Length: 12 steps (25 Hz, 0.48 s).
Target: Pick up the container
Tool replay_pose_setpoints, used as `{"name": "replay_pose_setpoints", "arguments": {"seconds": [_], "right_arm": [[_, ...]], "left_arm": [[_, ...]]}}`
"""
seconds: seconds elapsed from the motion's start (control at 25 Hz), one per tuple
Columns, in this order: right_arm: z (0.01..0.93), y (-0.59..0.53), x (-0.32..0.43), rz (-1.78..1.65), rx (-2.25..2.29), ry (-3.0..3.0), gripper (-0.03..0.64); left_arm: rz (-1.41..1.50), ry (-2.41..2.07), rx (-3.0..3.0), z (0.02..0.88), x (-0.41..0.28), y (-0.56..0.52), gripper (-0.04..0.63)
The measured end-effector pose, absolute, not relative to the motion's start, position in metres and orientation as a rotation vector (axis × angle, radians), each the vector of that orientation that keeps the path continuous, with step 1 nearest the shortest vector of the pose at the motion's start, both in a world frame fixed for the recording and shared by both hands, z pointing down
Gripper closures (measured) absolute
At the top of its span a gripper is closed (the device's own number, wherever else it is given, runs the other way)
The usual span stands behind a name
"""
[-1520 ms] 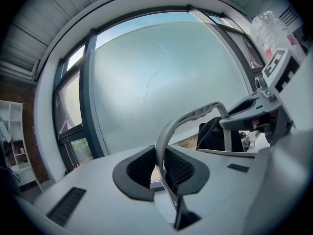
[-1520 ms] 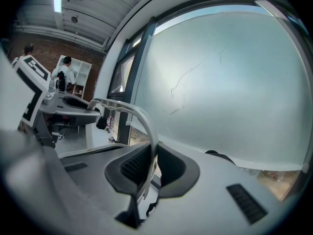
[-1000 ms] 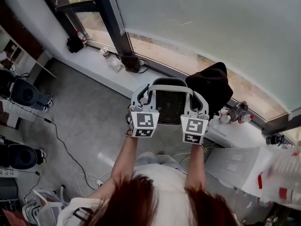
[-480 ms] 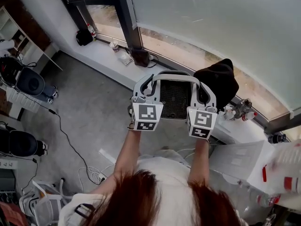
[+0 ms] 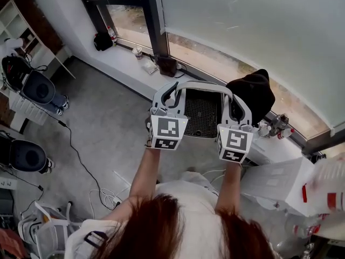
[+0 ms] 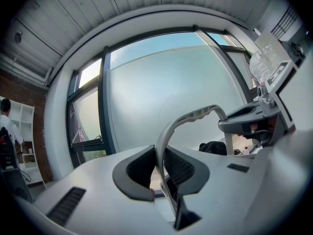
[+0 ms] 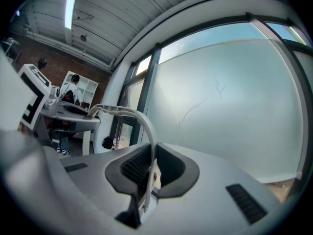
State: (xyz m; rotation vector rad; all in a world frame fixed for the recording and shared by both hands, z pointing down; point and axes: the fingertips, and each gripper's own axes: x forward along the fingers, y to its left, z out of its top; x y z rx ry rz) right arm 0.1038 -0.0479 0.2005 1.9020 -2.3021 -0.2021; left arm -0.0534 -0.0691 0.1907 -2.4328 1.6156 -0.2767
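Observation:
The container (image 5: pixel 201 114) is a black mesh basket with a pale grey arched handle (image 5: pixel 203 84). It is held up in the air above the floor, between both grippers. My left gripper (image 5: pixel 165 104) is shut on the handle's left end, and my right gripper (image 5: pixel 236 110) is shut on its right end. In the left gripper view the handle (image 6: pixel 194 116) rises out of the clamped left gripper (image 6: pixel 164 169), with the black mesh showing behind. In the right gripper view the handle (image 7: pixel 140 119) arches left from the clamped right gripper (image 7: pixel 148 169).
A big frosted window (image 5: pixel 259 31) with a low sill (image 5: pixel 135 63) runs behind; a cup (image 5: pixel 138 51) and a bottle (image 5: pixel 111 35) stand on the sill. A black bag (image 5: pixel 254 93) lies at right. There is a white table (image 5: pixel 280 182) with bottles, office chairs (image 5: pixel 38 88), and cables (image 5: pixel 75 155) on the floor.
Both grippers keep their hold on the container. The head view has swung, so the room has slid down and right, and the grippers sit slightly further right in the picture.

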Motion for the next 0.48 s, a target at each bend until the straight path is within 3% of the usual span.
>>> {"name": "replay_pose_setpoints", "arguments": {"seconds": [0.48], "right_arm": [[0.166, 0.002, 0.086, -0.282, 1.874, -2.343, 0.568]], "left_arm": [[-0.209, 1.584, -2.427, 0.159, -0.071, -0.015, 0.529]]}}
